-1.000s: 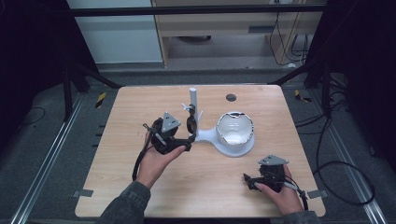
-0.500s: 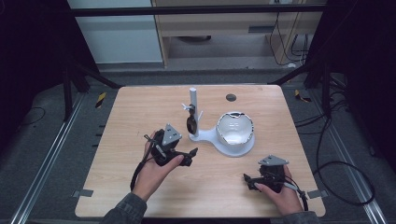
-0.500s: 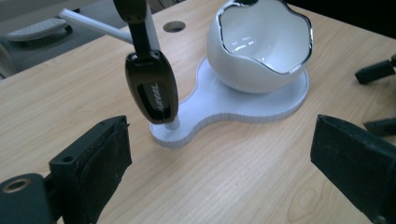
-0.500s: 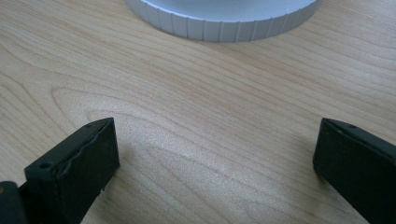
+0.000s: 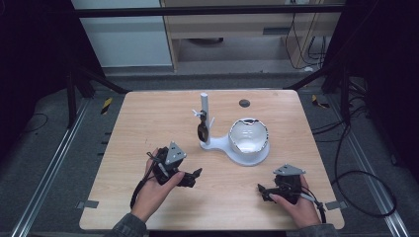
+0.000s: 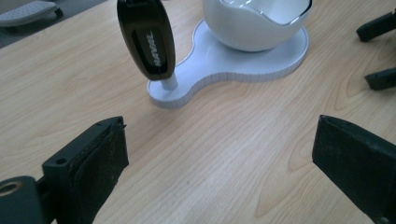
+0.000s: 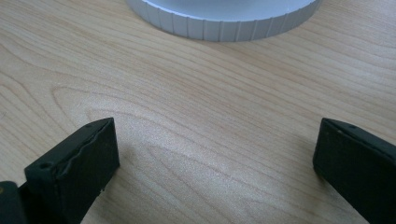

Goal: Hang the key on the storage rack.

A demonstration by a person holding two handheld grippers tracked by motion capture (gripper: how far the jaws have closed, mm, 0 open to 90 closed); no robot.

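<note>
A white stand (image 5: 232, 148) sits mid-table with an upright post (image 5: 204, 109) and a round white bowl (image 5: 249, 137) on its base. A dark oval fob (image 5: 202, 131) hangs from a peg on the post; in the left gripper view this fob (image 6: 147, 39) is glossy black with lettering, above the white base (image 6: 219, 70). My left gripper (image 5: 193, 177) lies low at the near left, aimed at the stand. Its jaws have just been opening and stand wide apart (image 6: 222, 135) with nothing between them. My right gripper (image 5: 263, 191) rests at the near right, open (image 7: 217, 135) over bare wood.
A small dark round inset (image 5: 243, 103) marks the table's far side. The wooden table (image 5: 148, 123) has open room at the left and the front. The right gripper's jaw tips show at the right edge of the left gripper view. The ribbed base rim (image 7: 224, 23) lies just beyond the right jaws.
My left gripper has drawn back from the post toward the near left and sunk lower, with its jaws spread wider. The fob stays hanging on the stand. The right hand has kept still.
</note>
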